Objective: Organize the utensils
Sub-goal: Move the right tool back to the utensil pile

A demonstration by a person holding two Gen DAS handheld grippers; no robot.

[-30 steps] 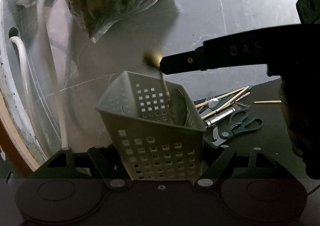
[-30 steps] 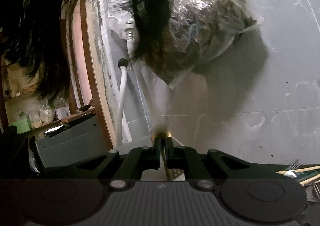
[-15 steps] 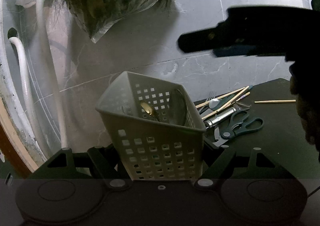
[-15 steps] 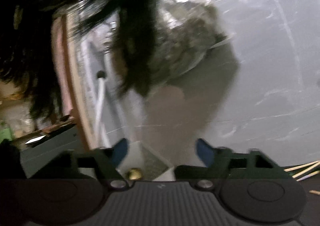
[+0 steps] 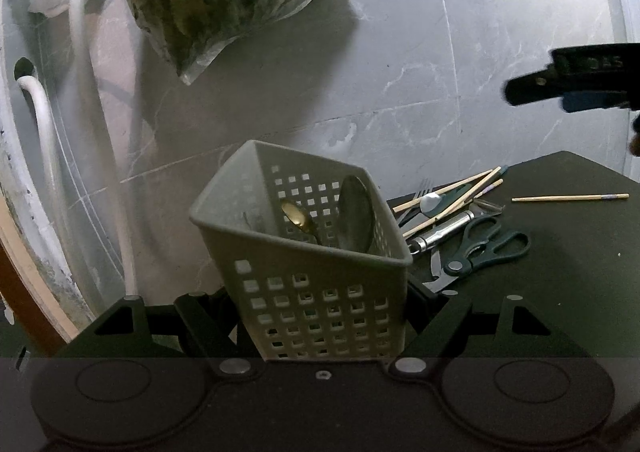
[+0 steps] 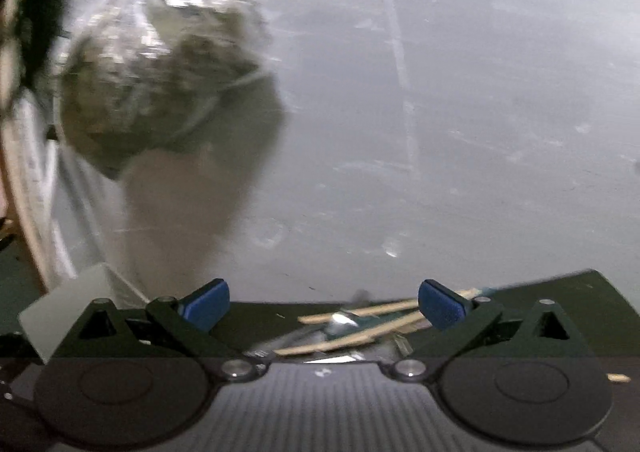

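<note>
Perforated basket [image 5: 320, 272] clamped between jaws of left gripper [image 5: 320, 316], held tilted at table [image 5: 560, 292] edge. Gold spoon [image 5: 298, 217], pinched by right gripper [image 6: 324, 304] a second ago, now released; seen lying inside basket beside larger dark spoon [image 5: 356, 212]. Right gripper jaws now spread wide, nothing held; gripper withdrawn to right, facing remaining pile. One utensil judged sorted. Chopsticks [image 5: 448, 198], scissors [image 5: 486, 246], fork [image 5: 425, 186], metal-handled tool [image 5: 444, 230] left on table for next pick.
</note>
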